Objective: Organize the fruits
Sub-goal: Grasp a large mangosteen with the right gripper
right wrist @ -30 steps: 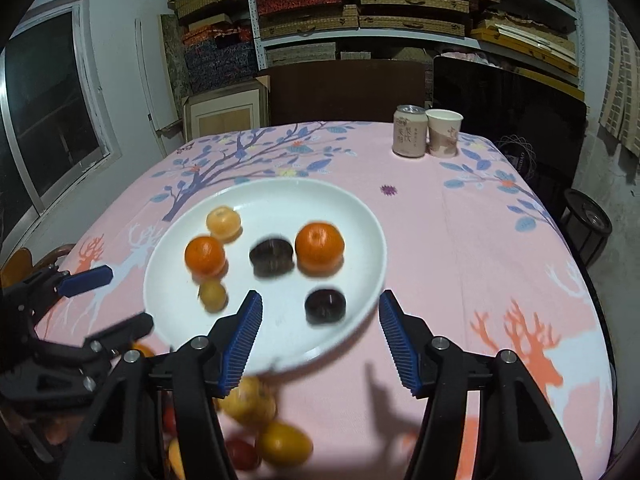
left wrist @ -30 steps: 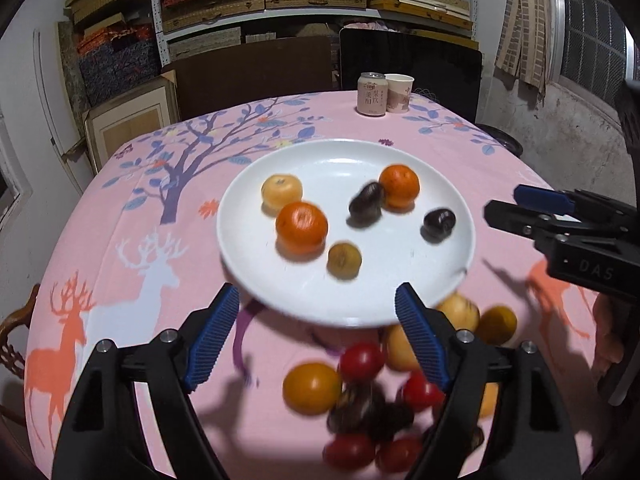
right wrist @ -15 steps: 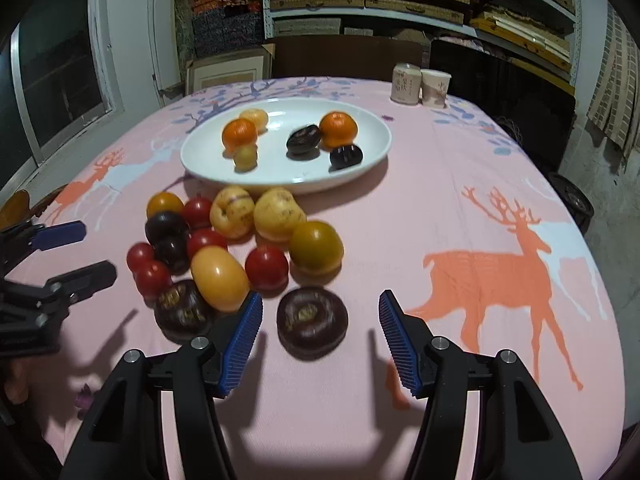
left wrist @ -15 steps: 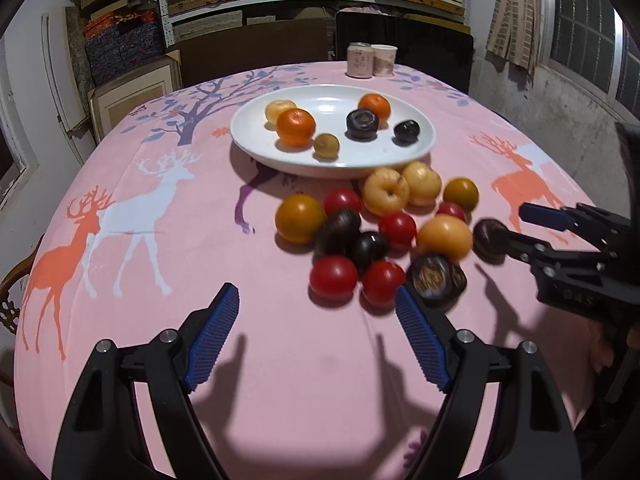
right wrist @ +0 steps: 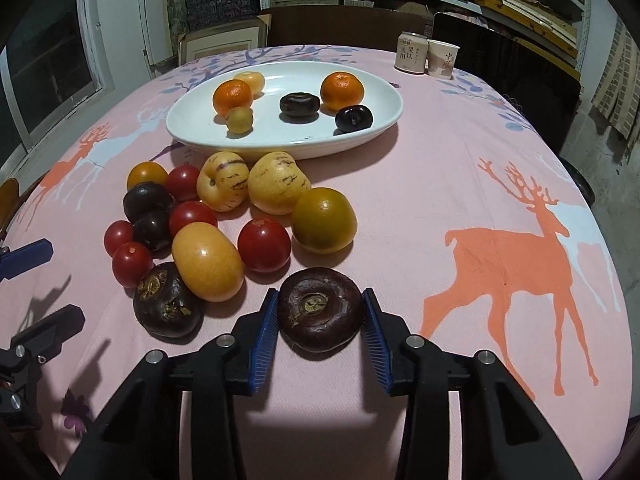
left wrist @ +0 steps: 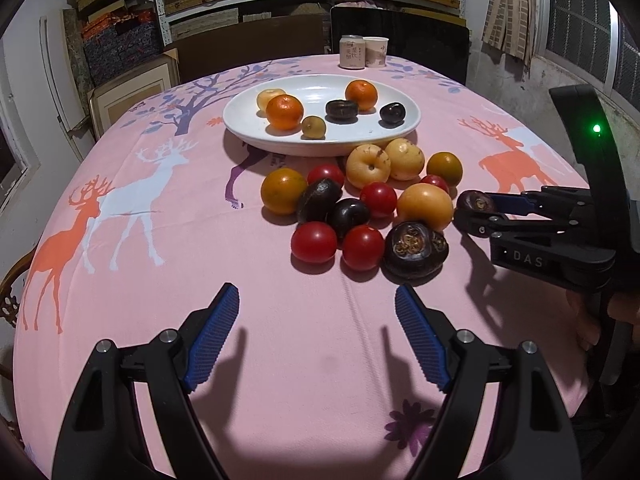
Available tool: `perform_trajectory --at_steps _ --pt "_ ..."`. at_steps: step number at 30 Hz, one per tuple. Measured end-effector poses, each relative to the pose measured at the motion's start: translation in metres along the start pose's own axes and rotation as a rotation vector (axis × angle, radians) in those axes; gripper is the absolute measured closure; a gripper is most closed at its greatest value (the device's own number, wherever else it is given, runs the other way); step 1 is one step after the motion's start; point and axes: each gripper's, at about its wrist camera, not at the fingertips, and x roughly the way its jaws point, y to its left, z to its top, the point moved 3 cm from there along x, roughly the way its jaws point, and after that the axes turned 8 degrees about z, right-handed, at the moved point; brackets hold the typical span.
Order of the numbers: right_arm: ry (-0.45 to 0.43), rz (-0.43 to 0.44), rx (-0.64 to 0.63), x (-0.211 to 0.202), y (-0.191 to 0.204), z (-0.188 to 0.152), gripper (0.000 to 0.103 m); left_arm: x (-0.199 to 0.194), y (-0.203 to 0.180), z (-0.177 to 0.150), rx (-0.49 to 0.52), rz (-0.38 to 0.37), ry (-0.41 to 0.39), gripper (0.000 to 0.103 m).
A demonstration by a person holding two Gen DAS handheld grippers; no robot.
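Left wrist view: the left gripper [left wrist: 316, 336] hangs over bare pink tablecloth [left wrist: 160, 264] with its jaws spread wide and nothing between them. Ahead of it lies the loose fruit pile [left wrist: 360, 208]; beyond the pile stands the white plate [left wrist: 320, 144]. To its right, the right gripper [left wrist: 470, 210] reaches in sideways with a dark water chestnut [left wrist: 474, 201] at its tips.

Right wrist view: the right gripper [right wrist: 320, 316] has both blue pads closed against the flanks of the dark water chestnut [right wrist: 320, 314], which appears to rest on the cloth; no lift is evident. The fruit is squat and round, maroon-black, glossy, with a dry tan scar on top. A second one [right wrist: 166, 306] lies just left of the gripper, touching a yellow oval fruit [right wrist: 208, 266].

Progress, by judgement: early to middle. The plate [right wrist: 280, 148] carries six pieces, among them two oranges [right wrist: 342, 90] and two dark fruits [right wrist: 300, 106]. Roughly fourteen remain on the cloth, including tomatoes [right wrist: 264, 244] and striped yellow melons [right wrist: 278, 182]. The sorting rule cannot be determined.
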Motion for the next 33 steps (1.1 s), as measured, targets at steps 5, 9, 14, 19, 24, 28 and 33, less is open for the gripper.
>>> perform_trajectory --at_steps 5,9,14,19,24,28,33 --pt "-0.045 0.023 0.020 -0.009 -0.003 0.000 0.061 0.000 -0.008 0.001 0.014 -0.010 -0.004 0.025" --pt "-0.070 0.008 0.039 -0.014 -0.007 0.000 0.061 -0.002 -0.017 0.003 0.027 -0.031 -0.012 0.025" --pt "-0.069 -0.003 0.056 -0.014 -0.010 0.000 0.061 -0.006 -0.034 0.005 0.055 -0.074 -0.030 0.025" --pt "-0.069 -0.024 0.039 -0.016 -0.009 0.000 0.061 -0.001 -0.047 0.008 0.064 -0.099 -0.020 0.025" --pt "-0.094 -0.030 0.050 -0.026 -0.014 0.005 0.061 0.008 -0.063 0.011 0.085 -0.108 -0.007 0.026" --pt "-0.106 -0.038 0.060 -0.032 -0.019 0.007 0.061 0.018 -0.070 0.014 0.085 -0.111 0.020 0.033" --pt "-0.107 -0.036 0.068 -0.033 -0.023 0.006 0.061 0.023 -0.074 0.021 0.097 -0.084 0.016 0.034"
